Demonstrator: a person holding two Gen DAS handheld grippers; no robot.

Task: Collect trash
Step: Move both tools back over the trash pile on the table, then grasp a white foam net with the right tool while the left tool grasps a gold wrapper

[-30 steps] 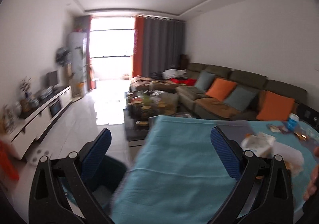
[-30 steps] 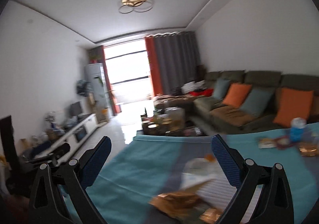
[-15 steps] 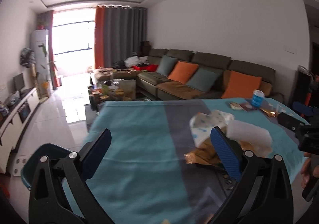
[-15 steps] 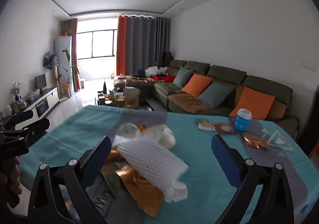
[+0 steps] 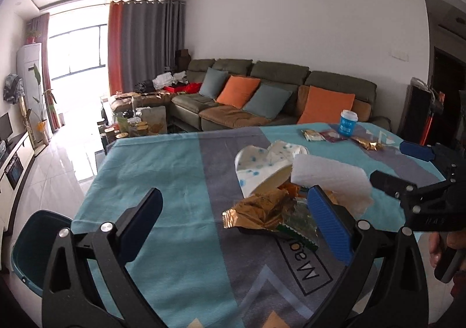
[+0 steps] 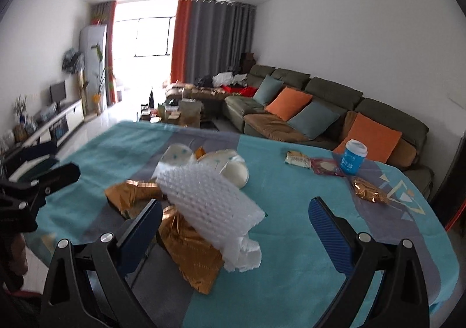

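Note:
A pile of trash lies mid-table on the teal and grey cloth (image 5: pixel 163 159): a white foam net (image 5: pixel 329 179), gold wrappers (image 5: pixel 256 211) and crumpled white paper with blue dots (image 5: pixel 262 161). My left gripper (image 5: pixel 236 211) is open, with its right pad beside the gold wrapper. My right gripper (image 6: pixel 236 211) is open too, and the foam net (image 6: pixel 209 196) and a gold wrapper (image 6: pixel 189 246) lie between its fingers. At the far right stand a blue cup (image 6: pixel 353 157), two flat wrappers (image 6: pixel 297 159) and a gold wrapper (image 6: pixel 368 189). Neither gripper holds anything.
A teal bin (image 5: pixel 32 243) stands on the floor off the table's left corner. Behind the table runs a green sofa (image 5: pixel 276 94) with orange and teal cushions, and a cluttered coffee table (image 5: pixel 137 124). A TV cabinet (image 6: pixel 58 124) lines the left wall.
Both views have swung from the table's left edge and the room onto the trash pile, which is now closer. Both grippers stayed open.

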